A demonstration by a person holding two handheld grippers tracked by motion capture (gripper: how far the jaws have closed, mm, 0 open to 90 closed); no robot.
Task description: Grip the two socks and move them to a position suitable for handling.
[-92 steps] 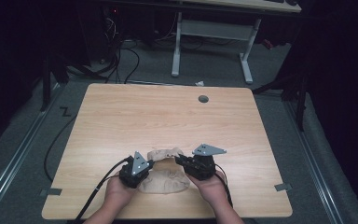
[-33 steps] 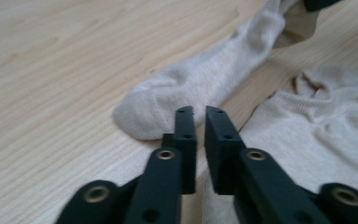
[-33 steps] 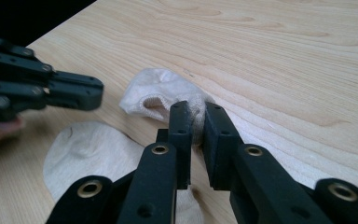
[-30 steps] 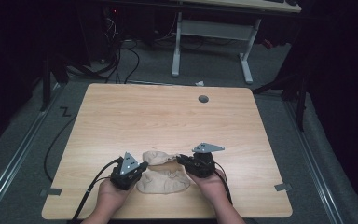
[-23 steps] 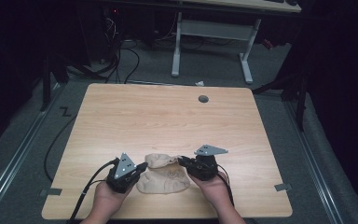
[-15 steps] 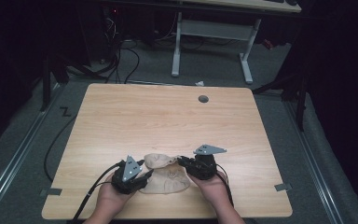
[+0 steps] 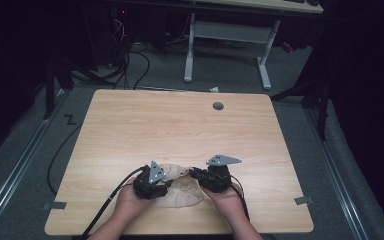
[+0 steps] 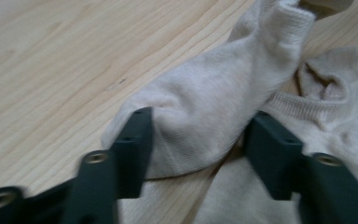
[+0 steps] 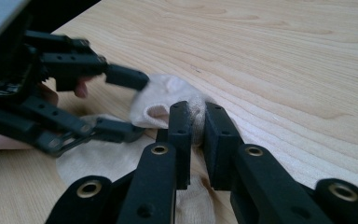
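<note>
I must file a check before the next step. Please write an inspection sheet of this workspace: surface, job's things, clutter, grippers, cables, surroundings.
Surface: wooden table, a round grommet hole near its far edge.
Job's things: beige socks at the near edge, overlapping.
Clutter: nothing seen.
Grippers: left gripper jaws astride a sock fold, just been closing; right gripper shut on a sock edge.
Cables: black cable trailing from the left gripper.
Surroundings: dark room, grey floor, another desk's white legs behind.

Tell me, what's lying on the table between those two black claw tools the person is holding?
Beige socks, bunched on the table, seen in the high view. The right gripper pinches one sock's edge; the left gripper straddles its toe.
</note>
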